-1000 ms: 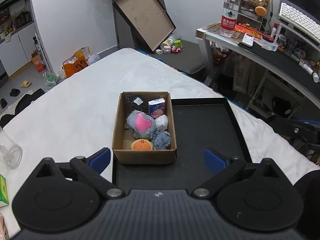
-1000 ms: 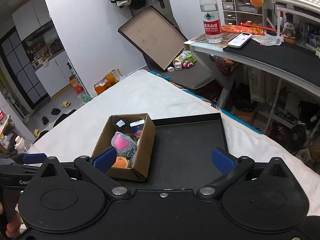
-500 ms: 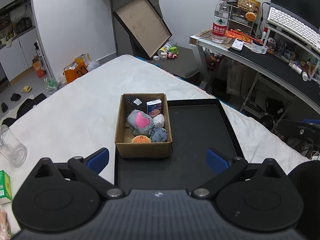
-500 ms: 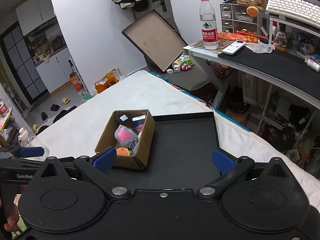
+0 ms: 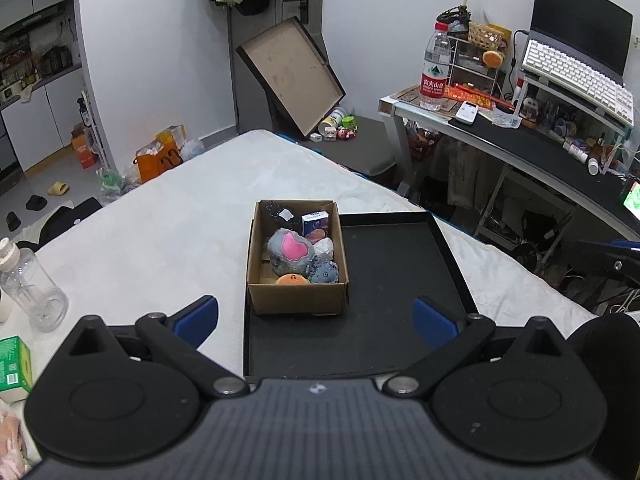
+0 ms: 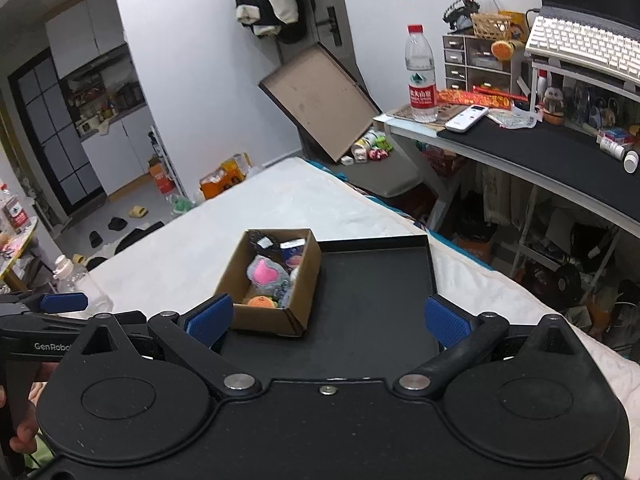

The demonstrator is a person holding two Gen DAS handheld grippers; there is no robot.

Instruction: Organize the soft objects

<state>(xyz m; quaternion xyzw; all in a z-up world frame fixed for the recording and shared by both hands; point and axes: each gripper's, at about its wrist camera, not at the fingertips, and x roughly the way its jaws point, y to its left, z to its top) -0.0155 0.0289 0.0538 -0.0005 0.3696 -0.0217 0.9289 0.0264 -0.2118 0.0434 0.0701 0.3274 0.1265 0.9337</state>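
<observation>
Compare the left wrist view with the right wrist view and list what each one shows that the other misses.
Only the left wrist view shows the green carton at its left edge and the open left gripper.

Only the right wrist view shows the person's hand and the open right gripper.

Both show the cardboard box of soft toys standing in the black tray, and the water bottle on the desk.

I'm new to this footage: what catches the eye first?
A cardboard box of soft toys sits in the left part of a black tray on the white-covered surface, a grey plush with a pink patch on top. Both grippers, left and right, hover open before it.
</observation>
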